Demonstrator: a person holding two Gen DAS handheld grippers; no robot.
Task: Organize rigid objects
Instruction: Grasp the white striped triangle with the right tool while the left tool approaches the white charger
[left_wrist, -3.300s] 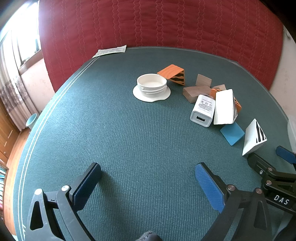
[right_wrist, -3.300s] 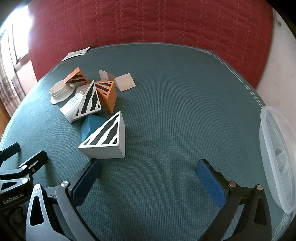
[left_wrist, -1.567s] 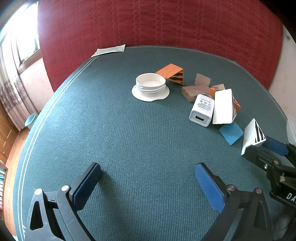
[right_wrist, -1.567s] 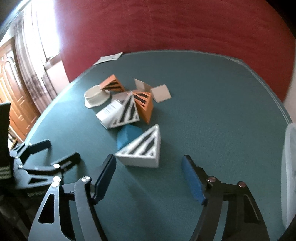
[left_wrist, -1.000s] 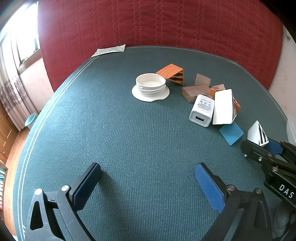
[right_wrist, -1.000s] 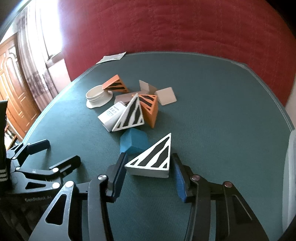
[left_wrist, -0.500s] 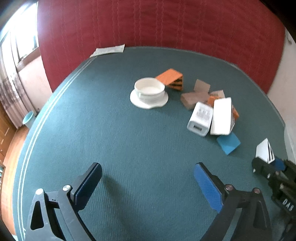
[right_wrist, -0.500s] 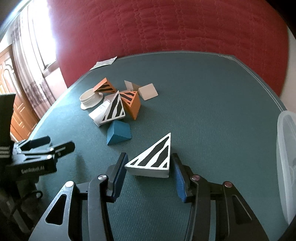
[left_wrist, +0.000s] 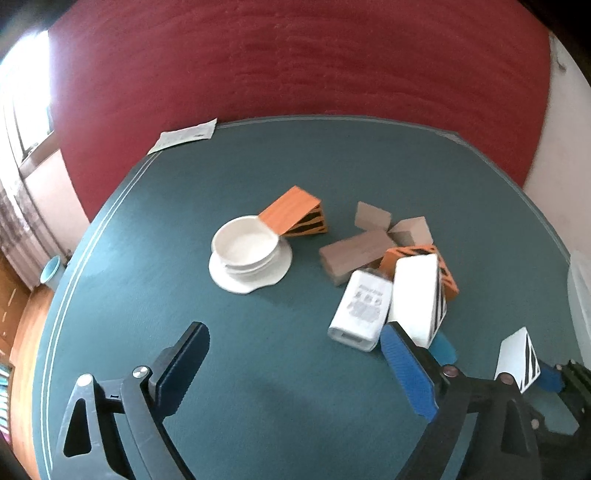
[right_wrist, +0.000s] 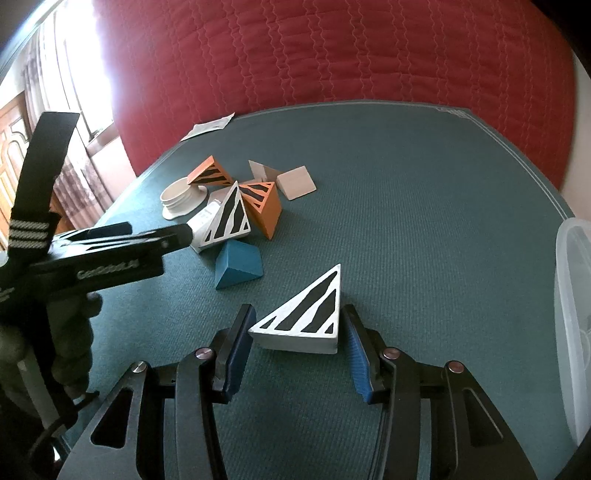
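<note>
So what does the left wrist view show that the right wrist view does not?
Only the left wrist view shows the empty left tongs, whose jaws are closing, and the inside of the white bowl. Only the right wrist view shows the clear plastic container at the right edge and both right tongs pads against the white striped wedge. Both show the orange wedges, the blue block, the paper slip and the green table.

Green worktop (right_wrist: 424, 206) carries striped wedges (right_wrist: 229, 218), a blue block (right_wrist: 238, 264), white dish (left_wrist: 245, 249); paper (left_wrist: 183, 136) at far edge
</note>
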